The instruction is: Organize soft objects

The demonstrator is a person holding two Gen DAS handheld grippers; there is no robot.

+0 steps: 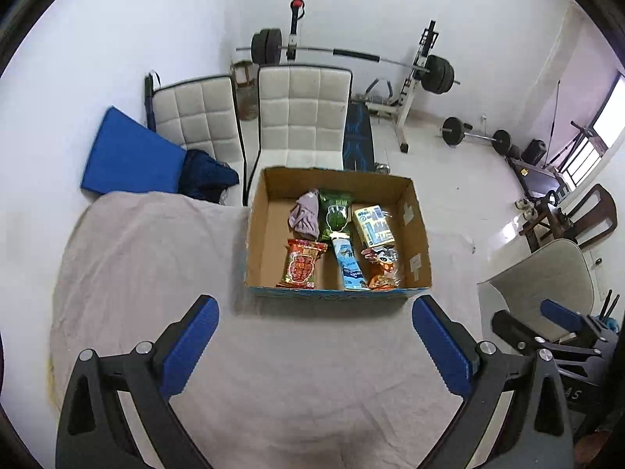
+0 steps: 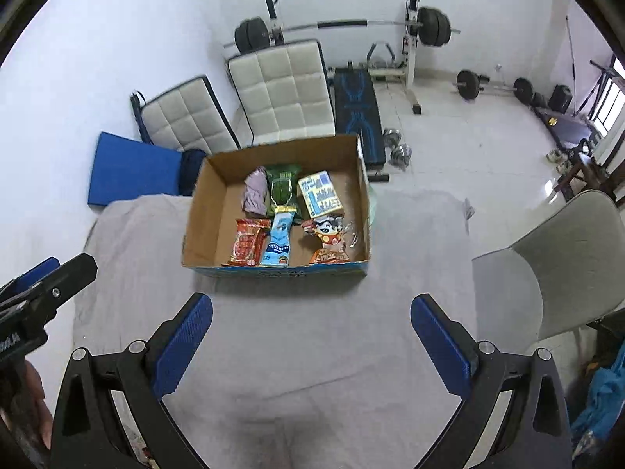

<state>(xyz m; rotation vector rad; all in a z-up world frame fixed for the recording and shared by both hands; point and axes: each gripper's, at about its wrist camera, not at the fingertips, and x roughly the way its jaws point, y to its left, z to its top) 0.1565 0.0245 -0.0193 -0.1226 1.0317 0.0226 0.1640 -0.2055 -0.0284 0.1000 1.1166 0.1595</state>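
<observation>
Six soft things lie packed in the box (image 1: pixel 339 230) on the cloth-covered surface (image 1: pixel 156 258).

Both the left hand-held gripper (image 1: pixel 315 324) and the right hand-held gripper (image 2: pixel 311 322) hover spread and empty short of the box, likely because sorting looks done. Chairs (image 1: pixel 302 117) and a weight bench (image 2: pixel 357 113) stand behind, clear of any reach. Inside, largest first: green pack (image 1: pixel 334 215), red pack (image 1: pixel 301 265), blue pouch (image 1: pixel 349 264), blue-white carton (image 1: pixel 374 226), cartoon bag (image 1: pixel 384 267), lilac cloth (image 1: pixel 305 215), side by side in two rows.

Bright, even daylight from window (image 1: pixel 601 133) at right (blown out, w/ glare on floor (image 2: pixel 547 195)). Soft shadows. Strong fisheye bend, black vignette at corners. Focus sharp, slight edge blur.
</observation>
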